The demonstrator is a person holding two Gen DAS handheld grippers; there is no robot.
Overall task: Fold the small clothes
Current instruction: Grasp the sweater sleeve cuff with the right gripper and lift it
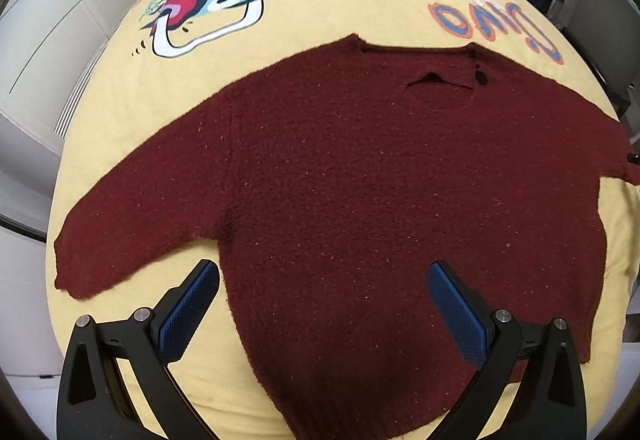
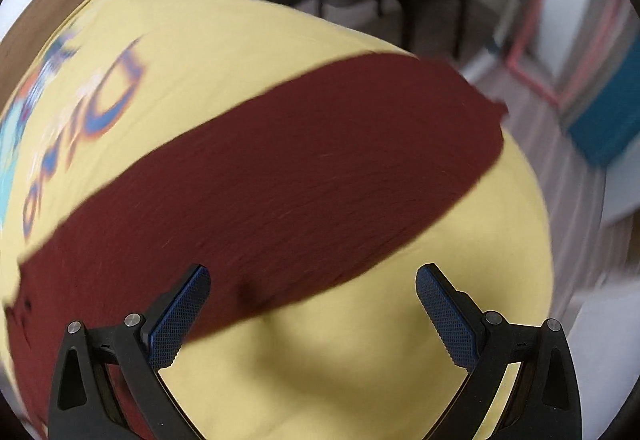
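- Left wrist view: sharp and evenly lit by soft, diffuse room light; no glare on my blue pads (image 1: 188,314).
- Fisheye bend strong: yellow bedspread (image 1: 360,12) bulges, dark vignette fills the corners.
- Dark red sweater (image 1: 360,192) shows knit texture; a faint shadow lies under its sleeve seam.
- Right wrist view: heavy motion blur; bedspread print and background smeared.
- My right fingers (image 2: 180,312) stay crisp; soft shadow on the cloth between them.
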